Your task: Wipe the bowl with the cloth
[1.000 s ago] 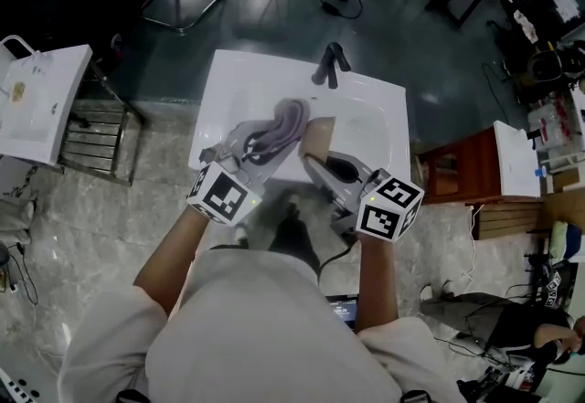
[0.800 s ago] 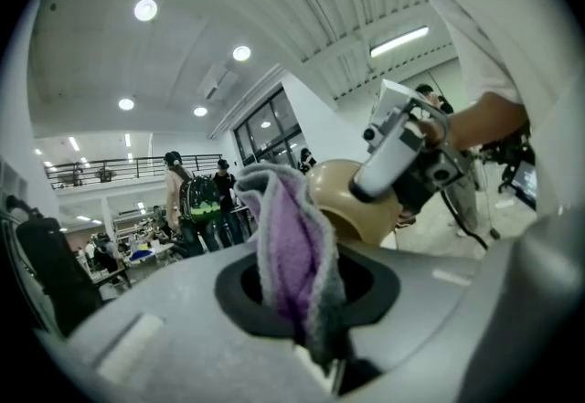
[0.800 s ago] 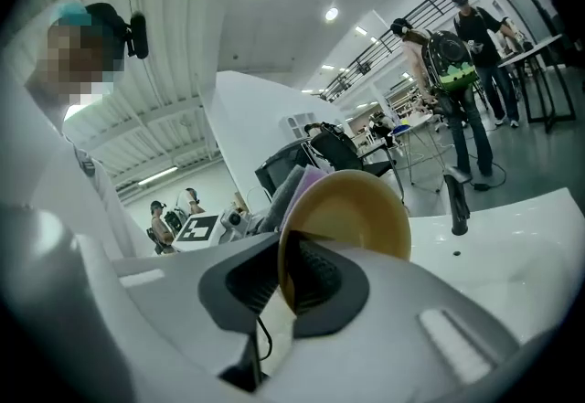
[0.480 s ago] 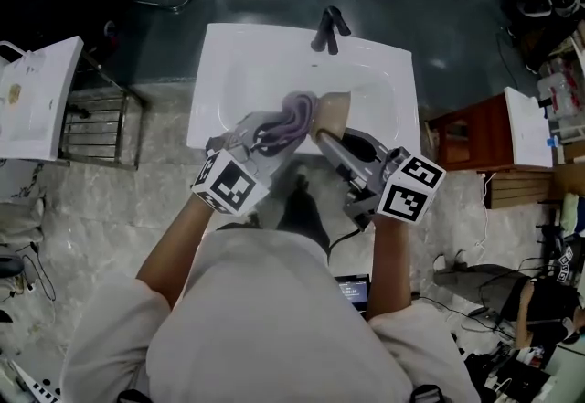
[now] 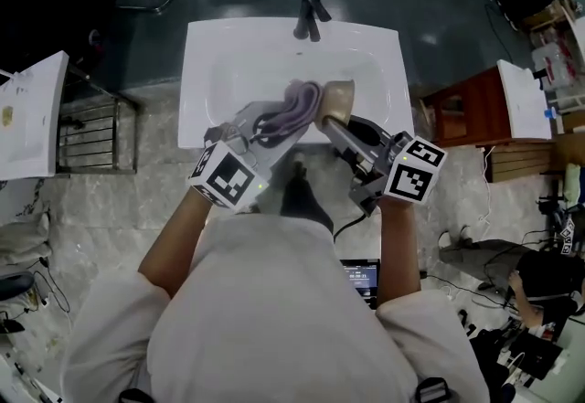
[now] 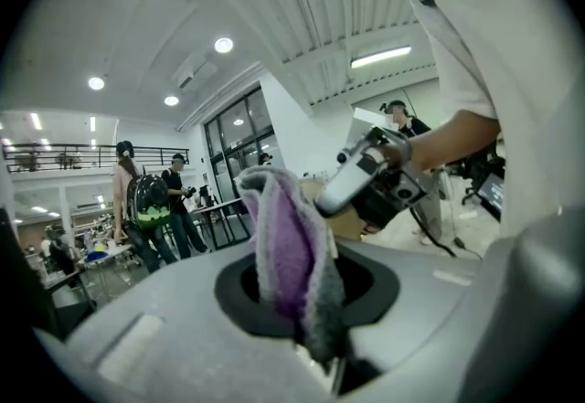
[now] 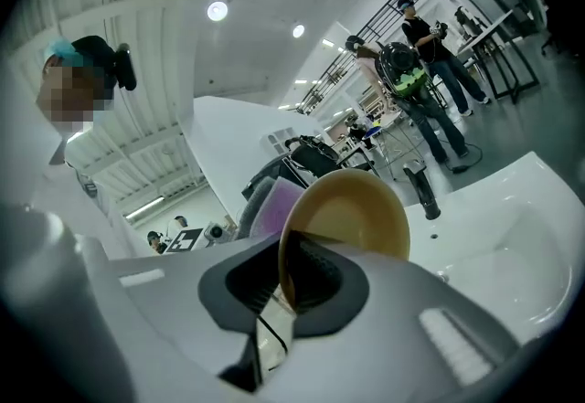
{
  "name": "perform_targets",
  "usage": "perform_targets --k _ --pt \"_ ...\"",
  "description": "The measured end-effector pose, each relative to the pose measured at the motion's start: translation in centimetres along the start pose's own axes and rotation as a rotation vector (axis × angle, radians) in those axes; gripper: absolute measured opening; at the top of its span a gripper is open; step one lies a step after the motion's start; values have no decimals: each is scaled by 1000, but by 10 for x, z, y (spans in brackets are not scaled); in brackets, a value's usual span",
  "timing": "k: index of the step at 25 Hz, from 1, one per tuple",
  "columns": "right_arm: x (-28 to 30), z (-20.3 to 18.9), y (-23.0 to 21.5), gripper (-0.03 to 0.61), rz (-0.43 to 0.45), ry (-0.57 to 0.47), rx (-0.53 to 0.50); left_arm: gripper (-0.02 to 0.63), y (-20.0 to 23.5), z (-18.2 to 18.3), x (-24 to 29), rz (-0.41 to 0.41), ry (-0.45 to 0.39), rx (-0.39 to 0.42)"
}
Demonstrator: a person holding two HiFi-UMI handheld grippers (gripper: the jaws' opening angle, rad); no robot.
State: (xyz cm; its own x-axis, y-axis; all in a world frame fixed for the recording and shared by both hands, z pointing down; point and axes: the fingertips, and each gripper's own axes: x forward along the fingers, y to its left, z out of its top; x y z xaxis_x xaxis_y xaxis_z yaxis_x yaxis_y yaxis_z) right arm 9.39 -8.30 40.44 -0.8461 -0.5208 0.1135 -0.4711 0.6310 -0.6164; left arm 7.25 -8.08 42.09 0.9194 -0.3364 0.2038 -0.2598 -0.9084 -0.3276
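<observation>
A tan bowl [image 5: 337, 100] [image 7: 347, 214] hangs tilted on edge over the white sink [image 5: 219, 54], its rim pinched in my right gripper [image 5: 331, 124] [image 7: 283, 287], which is shut on it. A purple and grey cloth [image 5: 294, 106] [image 6: 288, 250] is clamped in my left gripper [image 5: 260, 132] [image 6: 315, 337]. In the head view the cloth's far end presses against the bowl's left side. In the right gripper view the cloth [image 7: 272, 202] shows just behind the bowl. The bowl's inside faces away from the head camera.
A black tap [image 5: 311, 17] [image 7: 420, 186] stands at the sink's far rim. A wire rack [image 5: 87, 132] and a white unit [image 5: 27, 118] stand to the left, a red cabinet [image 5: 457, 118] to the right. People [image 6: 151, 200] stand in the background hall.
Both grippers, with bowl and cloth, have shifted slightly right and farther over the basin. The cloth stays pressed on the bowl, and both grips are unchanged.
</observation>
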Motion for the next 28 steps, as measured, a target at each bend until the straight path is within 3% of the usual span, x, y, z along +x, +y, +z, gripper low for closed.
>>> perform_targets --k 6,12,18,28 --pt "-6 17 -11 14 2 -8 4 64 28 12 25 28 -24 21" --pt "-6 41 -22 14 36 -24 -3 64 60 5 54 74 25 2" --pt "-5 78 -43 17 46 -76 -3 64 67 -6 78 25 67 -2" --pt "-13 95 -81 14 -8 -61 -28 64 70 9 93 3 23 -84"
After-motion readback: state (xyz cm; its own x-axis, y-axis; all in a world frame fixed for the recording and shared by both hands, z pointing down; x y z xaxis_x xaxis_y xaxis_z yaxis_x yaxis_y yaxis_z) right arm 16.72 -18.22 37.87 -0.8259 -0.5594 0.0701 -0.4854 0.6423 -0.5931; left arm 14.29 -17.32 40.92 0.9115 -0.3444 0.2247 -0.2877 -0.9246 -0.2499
